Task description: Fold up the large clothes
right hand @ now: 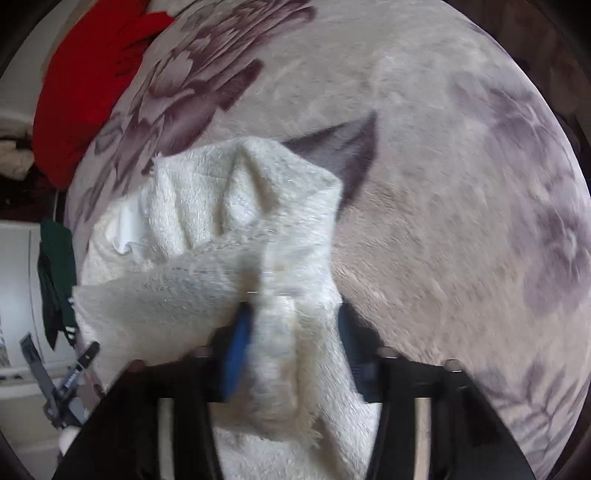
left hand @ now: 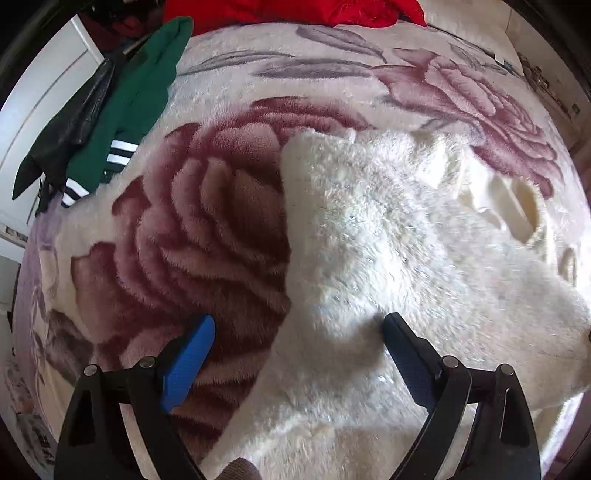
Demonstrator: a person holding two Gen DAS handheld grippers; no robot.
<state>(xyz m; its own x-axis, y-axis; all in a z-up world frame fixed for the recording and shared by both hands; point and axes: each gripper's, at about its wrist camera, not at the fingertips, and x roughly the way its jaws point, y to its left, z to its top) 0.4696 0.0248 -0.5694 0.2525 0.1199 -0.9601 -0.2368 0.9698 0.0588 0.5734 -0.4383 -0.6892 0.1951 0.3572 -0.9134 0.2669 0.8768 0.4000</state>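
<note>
Since the white fluffy garment [left hand: 388, 258] is soft and limp, it is best taken at an edge; left gripper [left hand: 299, 354] is spread empty, while a fold lies between the half-spread fingers of right gripper [right hand: 295, 347].

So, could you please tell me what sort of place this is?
Probably a bedroom: a plush rose-print blanket covers what looks like a bed, with a fluffy white garment on it and green and red clothes at its edge.

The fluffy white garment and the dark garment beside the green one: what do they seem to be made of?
The fluffy white garment looks like long-pile fleece or faux fur: loose shaggy fibres stand up, some glinting. The dark garment beside the green garment with white stripes looks like leather or imitation leather, smooth with a dull sheen; which one cannot be told.
</note>
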